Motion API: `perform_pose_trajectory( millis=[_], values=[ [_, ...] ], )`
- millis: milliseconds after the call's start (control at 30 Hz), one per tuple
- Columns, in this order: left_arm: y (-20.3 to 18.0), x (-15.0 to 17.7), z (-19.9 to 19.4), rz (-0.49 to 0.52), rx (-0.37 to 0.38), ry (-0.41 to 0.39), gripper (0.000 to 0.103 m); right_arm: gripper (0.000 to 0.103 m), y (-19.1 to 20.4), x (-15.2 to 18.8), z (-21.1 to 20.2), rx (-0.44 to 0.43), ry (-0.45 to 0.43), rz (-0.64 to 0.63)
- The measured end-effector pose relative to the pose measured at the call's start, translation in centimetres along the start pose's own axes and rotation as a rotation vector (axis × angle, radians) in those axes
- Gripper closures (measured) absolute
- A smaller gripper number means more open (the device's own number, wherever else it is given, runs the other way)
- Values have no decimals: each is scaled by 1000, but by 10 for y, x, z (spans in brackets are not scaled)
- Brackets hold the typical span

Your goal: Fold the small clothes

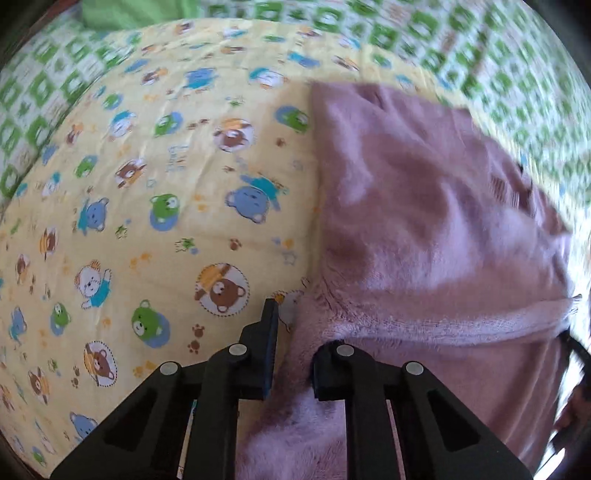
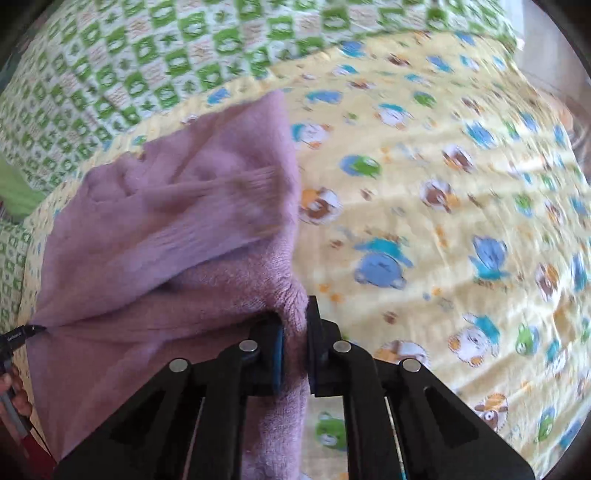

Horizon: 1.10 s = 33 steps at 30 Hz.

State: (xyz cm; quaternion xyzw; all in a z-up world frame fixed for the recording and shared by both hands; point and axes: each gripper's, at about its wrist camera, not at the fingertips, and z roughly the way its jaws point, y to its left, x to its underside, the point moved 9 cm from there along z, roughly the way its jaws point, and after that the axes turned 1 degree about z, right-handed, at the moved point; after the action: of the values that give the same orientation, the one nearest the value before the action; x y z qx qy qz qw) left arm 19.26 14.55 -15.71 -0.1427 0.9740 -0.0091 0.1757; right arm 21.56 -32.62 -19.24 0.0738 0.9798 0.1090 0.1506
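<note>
A fuzzy mauve knit garment (image 1: 424,221) hangs and drapes over the yellow bear-print sheet (image 1: 155,206). My left gripper (image 1: 295,332) is shut on its near left edge; the right finger is buried in the fabric. In the right wrist view the same garment (image 2: 177,229) spreads to the left, with a ribbed cuff (image 2: 255,184) folded across it. My right gripper (image 2: 295,325) is shut on the garment's near right corner. The left gripper's tip (image 2: 33,328) shows at the far left, pinching the other end, so the near edge is stretched between both grippers.
A green-and-white checked quilt (image 2: 147,66) lies beyond the yellow sheet (image 2: 443,221). A plain green cloth (image 1: 136,14) sits at the top left in the left wrist view. A hand (image 2: 14,391) shows at the left edge.
</note>
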Motion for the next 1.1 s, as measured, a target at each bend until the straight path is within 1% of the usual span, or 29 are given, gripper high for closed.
perform_pose_trajectory(
  millis=[33,67,100,167,200,233,267,300,333,400,433,567,633,700,767,833,967,1100],
  values=[
    [-4,-2,1,15,-3,0,89,93,3,5,4,-5,18,-23],
    [-6,-1,0,21,-1,5,88,92,7,5,5,-7,18,-45],
    [-8,1,-1,16,6,13,87,89,10,4,4,-8,14,-53],
    [-11,2,-3,17,17,24,82,81,10,1,1,-26,23,-16],
    [-12,3,-5,19,24,30,78,74,11,-1,0,-33,22,-5],
    [-13,4,-7,21,31,38,61,70,11,-1,-3,-30,17,-1],
    [-10,9,-12,23,29,42,46,69,11,-1,-8,-26,12,-2],
    [-3,18,-22,30,30,29,44,66,13,2,-14,-36,8,-1],
    [-2,20,-27,42,33,26,44,60,13,7,-19,-52,1,4],
    [3,36,-39,68,35,32,44,53,14,11,-33,-72,-21,17],
    [7,40,-42,69,39,33,44,50,14,13,-41,-77,-31,21],
    [26,73,-56,57,69,59,44,50,18,36,-70,-107,-43,32],
    [34,93,-63,51,78,69,44,50,22,53,-85,-121,-42,24],
    [45,116,-71,53,75,79,42,50,25,71,-98,-126,-45,10],
    [53,136,-76,56,80,90,39,50,28,89,-108,-130,-41,9],
    [57,155,-82,61,83,101,39,50,32,111,-119,-135,-31,9],
    [60,194,-96,87,94,111,35,50,38,156,-138,-143,5,0],
    [69,230,-109,109,96,126,32,50,48,214,-155,-167,56,-12]
  ],
)
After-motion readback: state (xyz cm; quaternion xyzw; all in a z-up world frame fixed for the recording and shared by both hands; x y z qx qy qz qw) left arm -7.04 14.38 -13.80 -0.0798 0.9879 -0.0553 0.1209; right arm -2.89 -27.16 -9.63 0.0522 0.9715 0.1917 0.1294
